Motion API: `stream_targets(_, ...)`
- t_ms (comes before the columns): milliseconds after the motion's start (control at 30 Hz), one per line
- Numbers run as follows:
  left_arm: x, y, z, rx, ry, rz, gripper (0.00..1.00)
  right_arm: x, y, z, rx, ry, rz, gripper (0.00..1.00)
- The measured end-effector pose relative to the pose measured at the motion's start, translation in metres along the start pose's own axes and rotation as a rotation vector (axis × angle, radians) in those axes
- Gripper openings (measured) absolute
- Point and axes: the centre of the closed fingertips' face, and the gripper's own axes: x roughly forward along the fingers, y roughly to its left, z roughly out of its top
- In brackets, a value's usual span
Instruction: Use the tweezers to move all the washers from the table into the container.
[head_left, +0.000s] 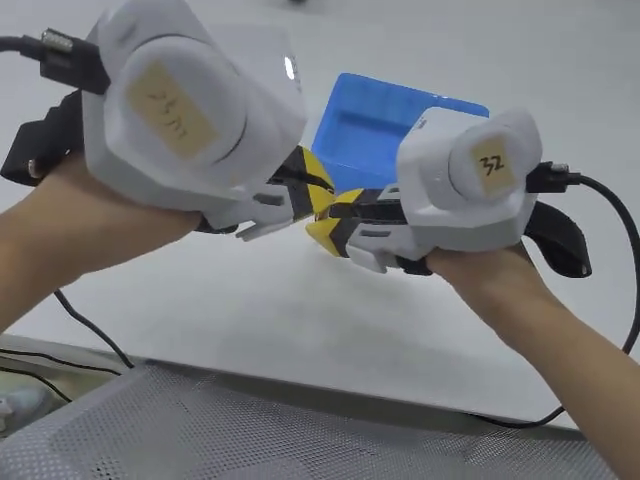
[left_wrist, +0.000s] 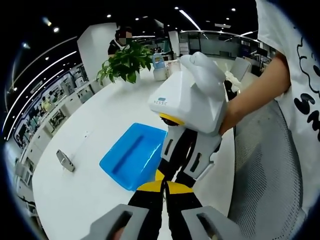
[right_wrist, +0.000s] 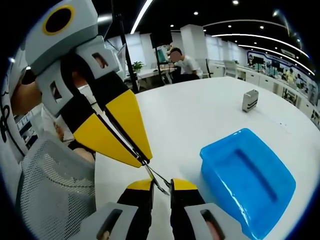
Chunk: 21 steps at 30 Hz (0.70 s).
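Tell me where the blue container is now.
In the head view the blue container sits on the white table, just behind the tips of the left gripper and right gripper; in the right gripper view it lies lower right.

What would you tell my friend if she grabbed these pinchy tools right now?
Left gripper: shut on the tweezers.
Right gripper: also closed on them, nose to nose with the left, above the white table.
Container: blue, on the table just beyond the grippers, and it looks bare inside.
Done: the tweezers are off the table.
Left: probably settle them in one gripper, then move all the washers into the container. I can't make out the washers from here.
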Motion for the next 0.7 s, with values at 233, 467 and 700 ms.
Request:
stream_targets(233,0.0023,0.0019,-0.0024,-0.020,-0.014,-0.003,0.00,0.0055,-0.0007,-0.0013,-0.007,0.007,-0.002,0.09)
stream_targets(467,0.0038,0.0016,-0.0021,-0.043,-0.016,-0.009,0.00,0.0043,-0.0008,-0.0019,-0.025,0.020,0.000,0.07)
stream_targets(700,0.0031,-0.0014,-0.0018,-0.012,0.002,-0.015,0.00,0.0024,-0.0012,-0.0035,-0.091,0.043,-0.027,0.06)
